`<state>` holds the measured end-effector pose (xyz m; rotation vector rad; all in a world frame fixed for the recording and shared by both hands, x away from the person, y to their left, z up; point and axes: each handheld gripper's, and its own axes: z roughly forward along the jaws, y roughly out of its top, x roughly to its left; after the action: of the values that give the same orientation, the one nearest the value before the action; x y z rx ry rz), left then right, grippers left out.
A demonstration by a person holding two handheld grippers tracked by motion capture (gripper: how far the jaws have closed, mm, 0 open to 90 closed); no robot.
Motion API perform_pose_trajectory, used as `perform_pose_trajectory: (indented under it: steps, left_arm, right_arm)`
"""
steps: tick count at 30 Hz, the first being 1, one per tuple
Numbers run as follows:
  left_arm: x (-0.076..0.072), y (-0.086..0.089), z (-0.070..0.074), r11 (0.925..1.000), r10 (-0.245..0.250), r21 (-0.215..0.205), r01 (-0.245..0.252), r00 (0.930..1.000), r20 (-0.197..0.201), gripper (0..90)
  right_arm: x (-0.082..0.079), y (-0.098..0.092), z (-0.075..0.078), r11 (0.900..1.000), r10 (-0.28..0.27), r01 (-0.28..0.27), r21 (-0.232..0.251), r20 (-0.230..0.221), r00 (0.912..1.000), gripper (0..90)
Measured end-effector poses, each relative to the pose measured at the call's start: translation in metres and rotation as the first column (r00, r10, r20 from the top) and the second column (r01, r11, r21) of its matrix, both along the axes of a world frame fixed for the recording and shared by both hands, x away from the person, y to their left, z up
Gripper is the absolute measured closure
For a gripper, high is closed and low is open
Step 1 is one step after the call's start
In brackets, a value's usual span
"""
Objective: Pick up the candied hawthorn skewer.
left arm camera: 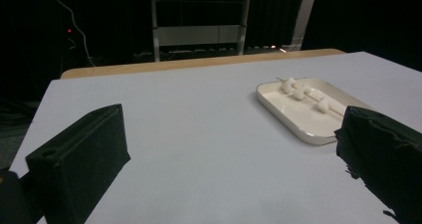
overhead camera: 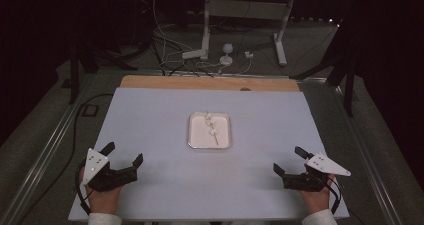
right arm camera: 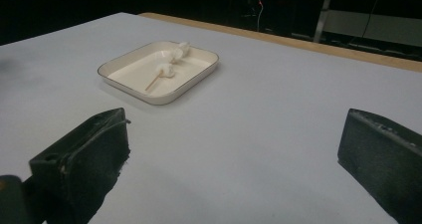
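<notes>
A white rectangular tray (overhead camera: 196, 139) lies at the middle of the pale table. In it rests a wooden skewer (overhead camera: 216, 138) threaded with white marshmallow-like pieces (overhead camera: 213, 132). My left gripper (overhead camera: 123, 153) sits at the near left of the table, open, with nothing between its jaws. My right gripper (overhead camera: 289, 160) sits at the near right, open and empty too. In the left gripper view the tray (left arm camera: 283, 115) lies ahead to the right with its white pieces (left arm camera: 299, 92). In the right gripper view the tray (right arm camera: 134, 90) lies ahead to the left, its skewer (right arm camera: 153, 81) pointing toward me.
The pale sheet (overhead camera: 150, 115) covers a wooden tabletop whose bare strip (overhead camera: 175, 82) shows at the far edge. Behind the table stand a white frame (overhead camera: 280, 35), cables and a small white device (overhead camera: 226, 55) on a dark floor.
</notes>
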<state>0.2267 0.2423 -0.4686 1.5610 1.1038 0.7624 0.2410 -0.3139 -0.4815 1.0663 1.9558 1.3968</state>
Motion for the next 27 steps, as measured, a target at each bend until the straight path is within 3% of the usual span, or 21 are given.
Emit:
perform_pose_trajectory:
  steps: [12,27]
  left_arm:
    - [0.012,-0.014,0.017,0.9994,-0.032,0.012,0.032,0.9994,-0.009,0.5]
    - [0.038,-0.038,0.034,0.9975,-0.066,0.023,0.067,0.9976,-0.023,0.6]
  right_arm:
    - [0.0,-0.002,0.0,1.0,-0.015,0.015,-0.004,0.004,0.9999,0.0]
    - [0.001,-0.003,-0.001,1.0,-0.015,0.015,-0.004,0.002,0.9999,0.0]
